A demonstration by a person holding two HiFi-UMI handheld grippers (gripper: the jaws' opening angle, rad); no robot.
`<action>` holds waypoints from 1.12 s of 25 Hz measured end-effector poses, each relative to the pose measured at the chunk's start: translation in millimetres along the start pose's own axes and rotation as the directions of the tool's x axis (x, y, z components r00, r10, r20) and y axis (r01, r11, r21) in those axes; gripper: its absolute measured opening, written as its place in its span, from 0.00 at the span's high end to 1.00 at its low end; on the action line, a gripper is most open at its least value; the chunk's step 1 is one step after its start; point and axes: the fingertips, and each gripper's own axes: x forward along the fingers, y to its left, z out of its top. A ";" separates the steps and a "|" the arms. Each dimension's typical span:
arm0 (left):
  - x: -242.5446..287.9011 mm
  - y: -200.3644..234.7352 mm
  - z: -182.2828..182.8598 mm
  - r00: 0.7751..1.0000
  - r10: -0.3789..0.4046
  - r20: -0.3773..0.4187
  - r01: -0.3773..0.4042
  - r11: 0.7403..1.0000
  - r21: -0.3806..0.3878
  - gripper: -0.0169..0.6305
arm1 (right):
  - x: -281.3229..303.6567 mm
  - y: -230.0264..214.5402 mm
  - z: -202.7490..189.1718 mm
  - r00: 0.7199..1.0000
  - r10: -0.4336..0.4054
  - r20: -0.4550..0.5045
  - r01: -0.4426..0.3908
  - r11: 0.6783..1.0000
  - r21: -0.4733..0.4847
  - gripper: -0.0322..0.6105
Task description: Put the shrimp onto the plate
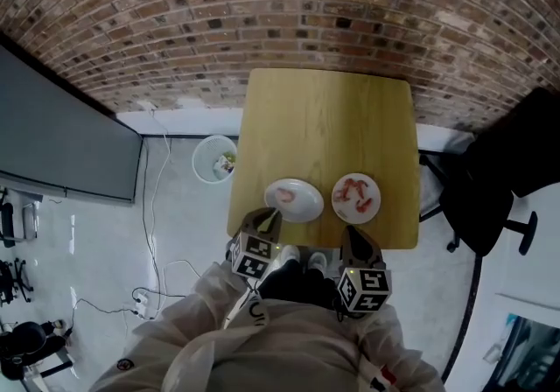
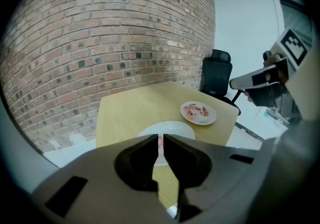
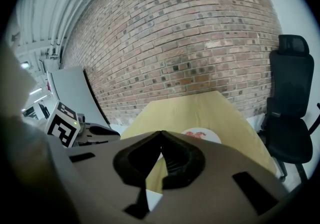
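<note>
Pale wooden tabletop (image 1: pixel 324 119) carries two plates side by side at its near edge. The right round white plate (image 1: pixel 336 199) holds several pink shrimp (image 1: pixel 354 196); the left round white plate (image 1: pixel 306 206) holds a single pink shrimp (image 1: pixel 284 196). The right hand-held gripper (image 1: pixel 354 234), jaws closed on nothing, is the nearer to the several pink shrimp, which lie straight ahead just past its tips. The left hand-held gripper (image 1: pixel 269 216), likewise closed and empty, points at the left plate.

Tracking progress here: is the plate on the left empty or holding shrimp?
Not empty: one shrimp lies on the left plate, toward its left side.
</note>
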 end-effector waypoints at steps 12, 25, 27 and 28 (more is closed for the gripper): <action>37.2 -3.9 -5.6 0.987 -0.108 -0.121 0.123 0.985 0.124 0.74 | 6.6 -24.5 5.3 1.000 0.002 0.002 -0.002 0.999 0.038 0.91; 76.1 1.1 -16.6 0.954 -0.173 -0.246 0.237 0.935 0.265 0.62 | 7.8 -46.9 -14.0 0.999 -0.027 -0.047 0.031 0.996 0.086 0.91; 80.5 0.9 -17.7 0.949 -0.178 -0.259 0.252 0.924 0.289 0.61 | 8.1 -49.7 -17.7 0.998 -0.034 -0.056 0.039 0.995 0.092 0.91; 82.3 0.4 -17.9 0.948 -0.180 -0.263 0.258 0.918 0.301 0.61 | 7.9 -50.9 -19.3 0.997 -0.038 -0.061 0.043 0.995 0.095 0.91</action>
